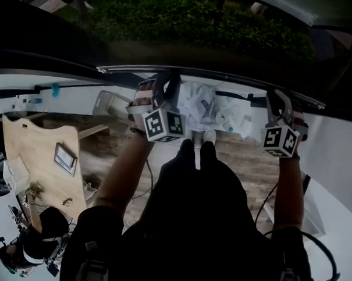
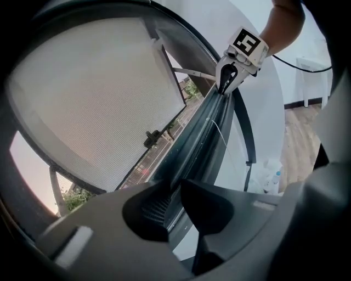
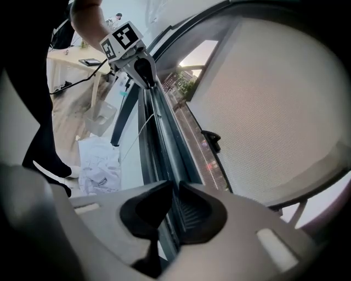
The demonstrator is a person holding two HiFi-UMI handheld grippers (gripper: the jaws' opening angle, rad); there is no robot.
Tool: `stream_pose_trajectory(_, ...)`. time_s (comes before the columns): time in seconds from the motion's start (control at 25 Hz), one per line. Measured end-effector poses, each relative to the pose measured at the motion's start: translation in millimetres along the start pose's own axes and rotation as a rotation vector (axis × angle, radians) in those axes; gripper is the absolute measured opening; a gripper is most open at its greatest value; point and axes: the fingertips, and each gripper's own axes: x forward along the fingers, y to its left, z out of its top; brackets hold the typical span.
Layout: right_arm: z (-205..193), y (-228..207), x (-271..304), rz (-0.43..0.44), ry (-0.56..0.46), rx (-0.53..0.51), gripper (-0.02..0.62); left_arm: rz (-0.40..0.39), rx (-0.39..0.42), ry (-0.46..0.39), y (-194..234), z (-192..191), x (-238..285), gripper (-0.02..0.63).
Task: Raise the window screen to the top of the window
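The window screen's grey mesh (image 2: 98, 93) fills the left gripper view and shows again as mesh (image 3: 274, 99) in the right gripper view. Its dark bottom rail (image 1: 225, 77) runs across the head view. My left gripper (image 2: 176, 189) is shut on this rail near its left end, and appears as the left gripper (image 1: 162, 87) in the head view. My right gripper (image 3: 175, 192) is shut on the same rail toward the right end, seen as the right gripper (image 1: 278, 100) from above. Each gripper view shows the other gripper far along the rail.
A small black latch (image 2: 151, 137) sits on the screen frame. On the wood floor below lie white bags (image 1: 206, 109) and a clear bin (image 1: 108, 102). A wooden table (image 1: 41, 160) stands at left. A hedge (image 1: 198, 21) lies outside.
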Motion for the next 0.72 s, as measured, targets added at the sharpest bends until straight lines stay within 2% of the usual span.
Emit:
stream_pose_trajectory(0.16,4,-4,-9,0.013,0.002,0.004,0.040,-0.012,0.005,0.011,4,5,-8,0.061)
stream_pose_trajectory(0.72,30,-54,-46,-0.076,-0.042,0.013,0.041,0.049,0.012,-0.025,48,41,-37,0.061)
